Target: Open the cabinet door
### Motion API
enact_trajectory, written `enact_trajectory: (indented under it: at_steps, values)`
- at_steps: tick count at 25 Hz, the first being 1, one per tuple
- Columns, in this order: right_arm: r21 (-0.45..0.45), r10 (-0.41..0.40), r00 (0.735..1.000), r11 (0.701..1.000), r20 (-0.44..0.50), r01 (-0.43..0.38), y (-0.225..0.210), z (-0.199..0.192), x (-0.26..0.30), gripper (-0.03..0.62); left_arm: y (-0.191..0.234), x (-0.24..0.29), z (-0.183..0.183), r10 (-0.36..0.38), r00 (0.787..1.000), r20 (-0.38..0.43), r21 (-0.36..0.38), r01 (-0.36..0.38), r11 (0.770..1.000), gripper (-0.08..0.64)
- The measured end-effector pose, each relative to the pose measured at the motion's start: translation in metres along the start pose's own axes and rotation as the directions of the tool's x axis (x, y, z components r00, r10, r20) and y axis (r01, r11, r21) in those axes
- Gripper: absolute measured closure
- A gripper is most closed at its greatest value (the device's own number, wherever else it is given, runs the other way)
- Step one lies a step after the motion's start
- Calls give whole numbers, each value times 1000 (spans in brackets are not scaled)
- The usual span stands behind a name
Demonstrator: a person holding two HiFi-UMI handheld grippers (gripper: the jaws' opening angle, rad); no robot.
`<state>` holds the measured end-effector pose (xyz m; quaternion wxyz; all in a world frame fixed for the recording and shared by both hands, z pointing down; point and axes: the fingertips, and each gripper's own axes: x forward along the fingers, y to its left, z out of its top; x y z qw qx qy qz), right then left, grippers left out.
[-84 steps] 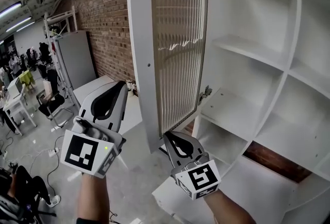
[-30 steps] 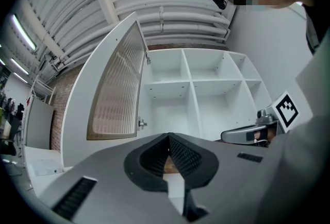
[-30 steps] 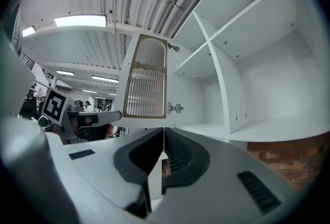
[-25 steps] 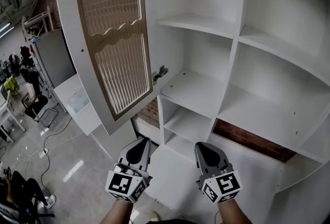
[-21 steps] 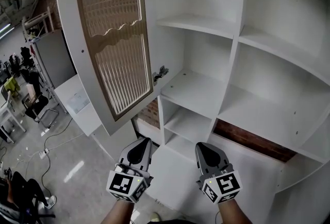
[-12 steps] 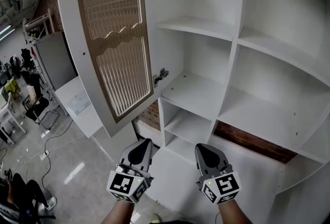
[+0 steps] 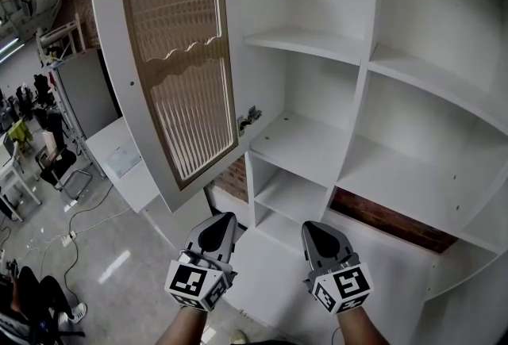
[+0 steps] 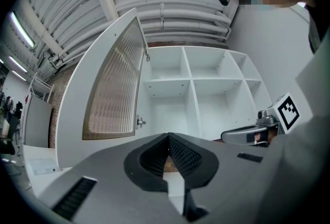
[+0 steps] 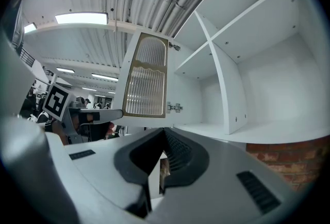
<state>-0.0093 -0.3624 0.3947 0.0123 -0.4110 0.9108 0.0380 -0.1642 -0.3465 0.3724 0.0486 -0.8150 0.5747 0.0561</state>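
The white cabinet door (image 7: 178,58) with its ribbed glass panel stands swung wide to the left, hanging on two metal hinges (image 7: 249,118). Behind it the white cabinet (image 7: 367,97) shows bare shelves. My left gripper (image 7: 219,221) and right gripper (image 7: 313,228) are held side by side low in the head view, well below the door and apart from it, both shut with nothing between the jaws. The left gripper view shows the door (image 8: 114,89) and the right gripper (image 8: 252,135). The right gripper view shows the door (image 9: 147,84) and the left gripper (image 9: 93,114).
A brick wall (image 7: 79,2) runs off behind the door. A grey cabinet (image 7: 87,93) and a white table (image 7: 119,157) stand to the left, with chairs, floor cables (image 7: 75,212) and people further back. Brick shows behind a low shelf (image 7: 389,216).
Since 3.4 s ago both grippers have dropped away from the door's lower edge and the door stands wider open. Over the last second they barely move.
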Motion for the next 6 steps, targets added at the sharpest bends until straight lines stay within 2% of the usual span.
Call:
enact_trajectory:
  at_steps: [6]
  values:
    - [1, 1, 1000, 1000, -1, -1, 0, 0, 3, 588, 1, 2, 0, -1, 1000, -3, 0, 1, 1000, 554]
